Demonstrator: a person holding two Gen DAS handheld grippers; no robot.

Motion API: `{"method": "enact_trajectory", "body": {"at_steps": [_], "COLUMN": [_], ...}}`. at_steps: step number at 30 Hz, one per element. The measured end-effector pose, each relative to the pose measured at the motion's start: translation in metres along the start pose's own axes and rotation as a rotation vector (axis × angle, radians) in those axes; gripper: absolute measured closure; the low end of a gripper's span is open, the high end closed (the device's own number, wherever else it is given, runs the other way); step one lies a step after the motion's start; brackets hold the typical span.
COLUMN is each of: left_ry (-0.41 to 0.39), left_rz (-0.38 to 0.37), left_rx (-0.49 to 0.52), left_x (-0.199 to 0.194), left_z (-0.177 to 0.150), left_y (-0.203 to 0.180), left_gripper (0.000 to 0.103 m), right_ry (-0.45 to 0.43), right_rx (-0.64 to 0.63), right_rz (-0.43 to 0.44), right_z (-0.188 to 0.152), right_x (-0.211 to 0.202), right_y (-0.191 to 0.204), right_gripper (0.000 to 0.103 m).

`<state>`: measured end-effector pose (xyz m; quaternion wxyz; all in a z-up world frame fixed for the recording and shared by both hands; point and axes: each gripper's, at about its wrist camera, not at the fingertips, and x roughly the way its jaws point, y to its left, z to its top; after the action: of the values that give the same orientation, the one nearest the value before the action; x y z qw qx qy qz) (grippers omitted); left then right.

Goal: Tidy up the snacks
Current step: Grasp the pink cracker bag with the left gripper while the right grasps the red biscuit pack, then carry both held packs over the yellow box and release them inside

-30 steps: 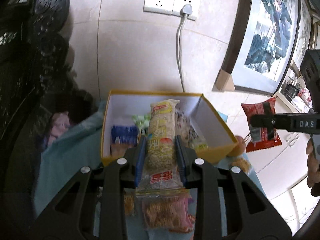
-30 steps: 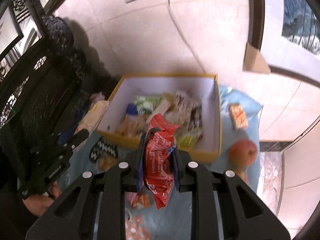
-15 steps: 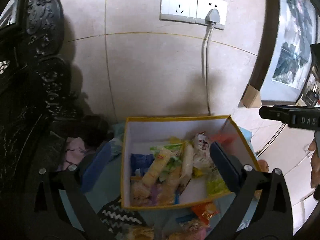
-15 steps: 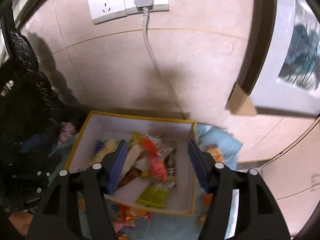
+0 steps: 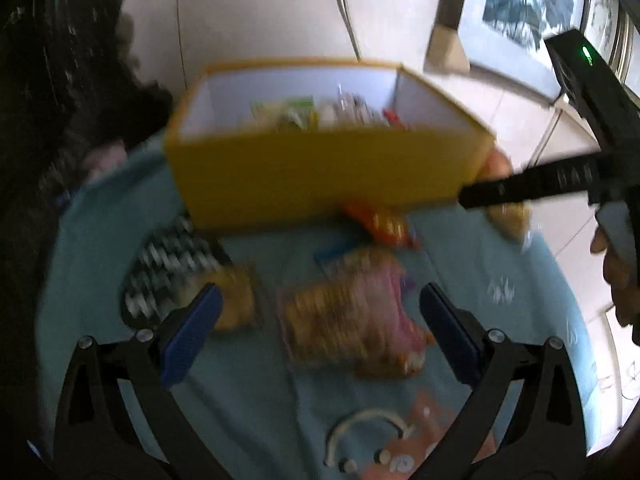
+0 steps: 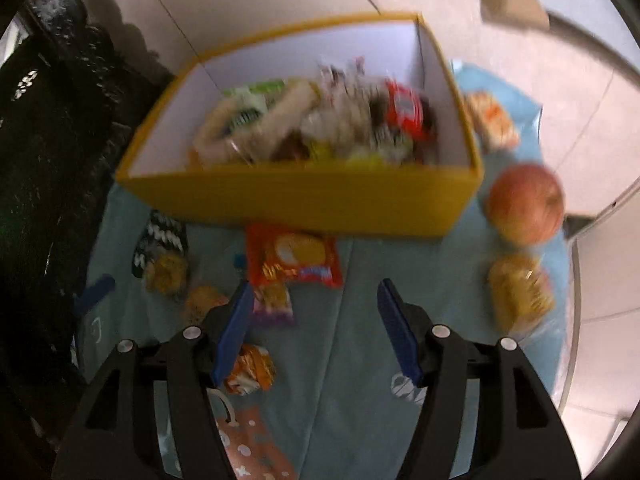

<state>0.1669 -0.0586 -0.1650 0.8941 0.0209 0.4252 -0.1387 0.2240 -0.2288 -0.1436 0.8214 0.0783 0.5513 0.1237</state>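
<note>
Snacks lie in two places: a heap of packets fills the yellow box (image 6: 304, 196) with white inner walls, and loose packets are scattered on the light blue cloth (image 6: 344, 360) that covers the surface in front of it. Both views are blurred, so wrapper print cannot be read. In the right wrist view the right gripper (image 6: 316, 320) hangs over the cloth with its blue-padded fingers (image 6: 234, 332) spread partway and nothing between them; its jaws have just been opening. Just beyond its left finger lies an orange-red packet (image 6: 294, 258), close against the front wall of the box, with a small purple-edged packet (image 6: 274, 304) touching its near edge and an orange-and-white packet (image 6: 252, 372) by the finger's base. To the right of the box sit a round reddish fruit (image 6: 524, 202) and, nearer, a clear bag of golden snacks (image 6: 518, 292). In the left wrist view the left gripper (image 5: 316, 326) is spread wide open above the cloth, holding nothing; a pink-and-tan packet (image 5: 352, 320) lies on the cloth between its fingers, apart from both pads. A black-and-white patterned packet (image 5: 168, 276) lies at the box's left front corner.
</note>
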Motion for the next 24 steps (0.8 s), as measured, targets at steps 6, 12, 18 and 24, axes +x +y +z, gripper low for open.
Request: {"method": "enact_trajectory", "body": {"at_steps": [6, 12, 18, 24], "left_ry": [0.009, 0.016, 0.078, 0.062], "left_rz": [-0.002, -0.045, -0.027, -0.098], "left_rx": [-0.096, -0.056, -0.034, -0.065], "left_x": [0.023, 0.041, 0.068, 0.06], "left_z": [-0.009, -0.012, -0.021, -0.033], "left_y": [0.011, 0.002, -0.002, 0.006], "left_gripper": [0.002, 0.002, 0.002, 0.024], "right_ry": [0.017, 0.028, 0.062, 0.084], "right_rx": [0.003, -0.014, -0.008, -0.036], "right_rz": [0.004, 0.007, 0.013, 0.034], "right_z": [0.009, 0.02, 0.024, 0.015], "right_x": [0.031, 0.062, 0.086, 0.087], "right_y": [0.009, 0.018, 0.021, 0.024], "right_gripper": [0.037, 0.037, 0.033, 0.059]}}
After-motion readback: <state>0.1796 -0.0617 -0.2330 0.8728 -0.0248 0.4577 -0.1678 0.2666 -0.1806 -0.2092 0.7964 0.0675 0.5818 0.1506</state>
